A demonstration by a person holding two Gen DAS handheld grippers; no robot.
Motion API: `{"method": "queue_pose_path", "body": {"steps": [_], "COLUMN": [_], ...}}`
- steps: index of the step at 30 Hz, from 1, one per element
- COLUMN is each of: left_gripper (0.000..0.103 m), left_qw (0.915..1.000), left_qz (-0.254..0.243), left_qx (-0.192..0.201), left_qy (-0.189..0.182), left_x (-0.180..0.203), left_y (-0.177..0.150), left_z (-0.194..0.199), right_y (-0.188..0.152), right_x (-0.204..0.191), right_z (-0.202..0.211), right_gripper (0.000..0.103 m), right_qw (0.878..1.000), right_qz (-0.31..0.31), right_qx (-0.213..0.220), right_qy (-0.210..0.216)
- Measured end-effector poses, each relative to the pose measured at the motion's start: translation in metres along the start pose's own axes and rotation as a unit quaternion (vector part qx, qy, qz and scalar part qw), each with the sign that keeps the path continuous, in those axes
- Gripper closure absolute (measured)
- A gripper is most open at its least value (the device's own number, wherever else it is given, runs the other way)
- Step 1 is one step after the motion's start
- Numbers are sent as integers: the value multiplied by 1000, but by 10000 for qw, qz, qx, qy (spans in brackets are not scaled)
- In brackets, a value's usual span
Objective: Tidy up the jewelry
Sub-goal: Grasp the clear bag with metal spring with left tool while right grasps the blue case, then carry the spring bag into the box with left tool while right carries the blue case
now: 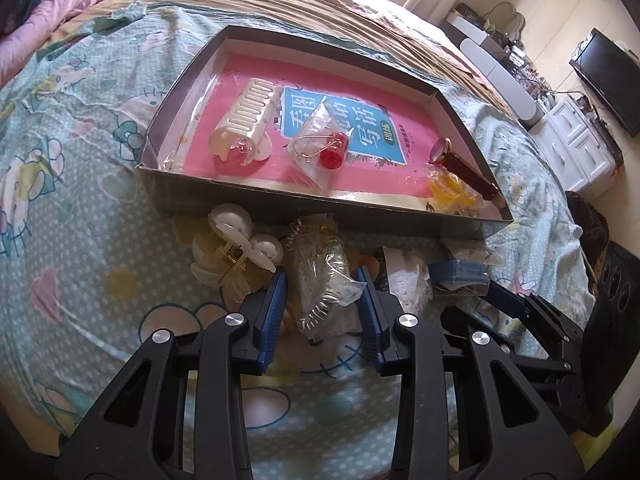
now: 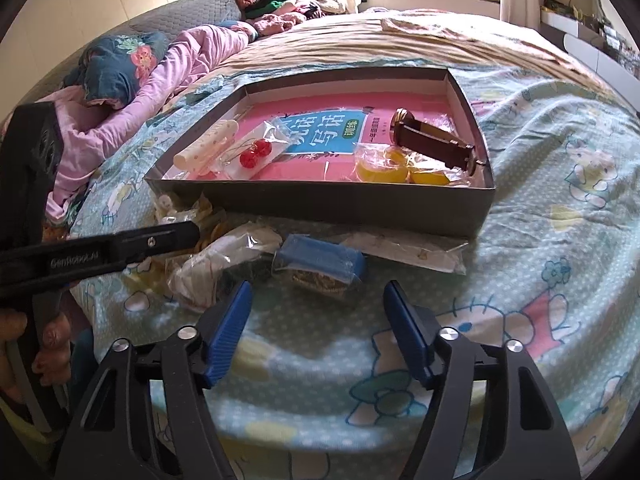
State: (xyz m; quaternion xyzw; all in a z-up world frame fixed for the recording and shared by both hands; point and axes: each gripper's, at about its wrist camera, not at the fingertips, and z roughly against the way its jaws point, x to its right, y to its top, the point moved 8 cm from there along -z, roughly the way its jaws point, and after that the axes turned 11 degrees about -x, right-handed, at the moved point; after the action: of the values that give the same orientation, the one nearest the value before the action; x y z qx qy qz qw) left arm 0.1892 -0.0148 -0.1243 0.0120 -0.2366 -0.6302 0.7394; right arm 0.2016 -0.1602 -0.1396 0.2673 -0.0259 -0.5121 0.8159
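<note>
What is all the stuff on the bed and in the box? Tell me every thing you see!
box: 1, grey cardboard, on the bed
book: 1, pink with blue panel, flat inside the box
white hair clip: 1, in the box, left side
red earrings: 1 pair, bagged, box middle
watch: 1, brown strap, box right side
yellow pieces: bagged, beside the watch
cream claw clip: 1, on the bedspread before the box
clear bag: 1, silvery piece inside, between the left tongs' fingers
blue packet: 1, ahead of the right tongs
bedspread: 1, cartoon print
left tongs: 1, open
right tongs: 1, open, empty
</note>
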Motion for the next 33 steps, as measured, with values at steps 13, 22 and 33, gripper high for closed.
{"method": "queue_pose_path", "body": {"steps": [13,22,33], "left_gripper": [82,83,83], "left_qw": [9999,9988,9949], "left_qz": [-124,-315,-298], "left_qx": [73,330,958], "left_qy": [-28,-170,-85], "left_x": [1,12,8], "left_y": [-2,-9,4], "left_z": [2,30,78], "right_y": [16,9,21], "right_x": [1,0,7], "right_z": [-17,17,69], "right_gripper": [53,53,53], "right_qw": [9992,9990,9972], "right_qz": [-374,-232,-127], "right_qx": [-8,149,690], "right_qy": [163,355,248]}}
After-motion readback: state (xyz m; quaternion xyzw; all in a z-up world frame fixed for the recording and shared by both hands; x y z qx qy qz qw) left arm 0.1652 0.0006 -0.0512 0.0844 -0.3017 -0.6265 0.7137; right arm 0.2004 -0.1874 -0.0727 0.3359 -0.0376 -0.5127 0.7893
